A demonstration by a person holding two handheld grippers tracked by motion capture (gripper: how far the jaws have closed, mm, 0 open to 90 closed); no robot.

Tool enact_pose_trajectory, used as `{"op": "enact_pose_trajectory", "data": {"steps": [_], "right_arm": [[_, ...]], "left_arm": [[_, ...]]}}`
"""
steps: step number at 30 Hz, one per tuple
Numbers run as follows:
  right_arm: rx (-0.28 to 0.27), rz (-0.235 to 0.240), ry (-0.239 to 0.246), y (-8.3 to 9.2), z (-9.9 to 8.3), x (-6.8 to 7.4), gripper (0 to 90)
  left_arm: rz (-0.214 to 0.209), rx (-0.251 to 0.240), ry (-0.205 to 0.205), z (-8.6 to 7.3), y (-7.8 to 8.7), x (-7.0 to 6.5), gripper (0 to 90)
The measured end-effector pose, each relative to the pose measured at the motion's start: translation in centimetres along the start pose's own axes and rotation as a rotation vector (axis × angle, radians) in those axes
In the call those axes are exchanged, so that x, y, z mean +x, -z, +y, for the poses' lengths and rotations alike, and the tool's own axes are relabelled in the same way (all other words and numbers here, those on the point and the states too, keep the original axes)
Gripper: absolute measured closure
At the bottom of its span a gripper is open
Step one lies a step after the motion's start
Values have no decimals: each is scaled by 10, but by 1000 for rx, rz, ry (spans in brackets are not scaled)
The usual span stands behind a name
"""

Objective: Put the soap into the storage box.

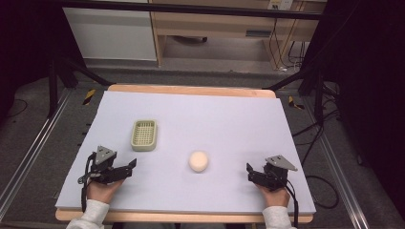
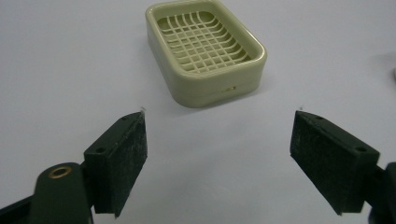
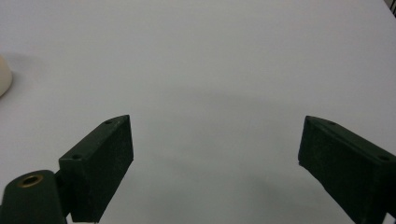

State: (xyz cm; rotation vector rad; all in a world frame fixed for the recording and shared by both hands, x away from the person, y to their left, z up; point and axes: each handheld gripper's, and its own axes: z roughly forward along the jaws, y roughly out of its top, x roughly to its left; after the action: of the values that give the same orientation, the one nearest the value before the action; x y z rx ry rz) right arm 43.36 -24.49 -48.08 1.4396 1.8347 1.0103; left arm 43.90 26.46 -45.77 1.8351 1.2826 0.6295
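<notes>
A pale green soap dish [image 1: 144,135] with a grid floor sits left of the table's middle; the left gripper view has the dish [image 2: 205,51] just beyond the jaws. A cream, rounded bar of soap [image 1: 198,161] lies on the mat near the middle, and its edge [image 3: 3,79] peeks in at the left of the right gripper view. My left gripper [image 1: 132,166] rests open near the front left, below the dish, jaws wide apart with nothing between them [image 2: 219,149]. My right gripper [image 1: 249,171] rests open at the front right, to the right of the soap, jaws also wide and bare [image 3: 215,154].
A lavender mat [image 1: 191,114] covers the wooden table. Black frame posts and cables stand beyond the table's edges, with a wooden cabinet on the floor behind. A hand holds each gripper at the near edge.
</notes>
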Motion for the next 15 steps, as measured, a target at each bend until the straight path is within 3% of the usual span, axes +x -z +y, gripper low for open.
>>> {"op": "enact_pose_trajectory", "data": {"steps": [15], "right_arm": [[4,3,-14,0,-1,-1,107]], "left_arm": [[-23,-6,-16,7,-1,-15,201]]}}
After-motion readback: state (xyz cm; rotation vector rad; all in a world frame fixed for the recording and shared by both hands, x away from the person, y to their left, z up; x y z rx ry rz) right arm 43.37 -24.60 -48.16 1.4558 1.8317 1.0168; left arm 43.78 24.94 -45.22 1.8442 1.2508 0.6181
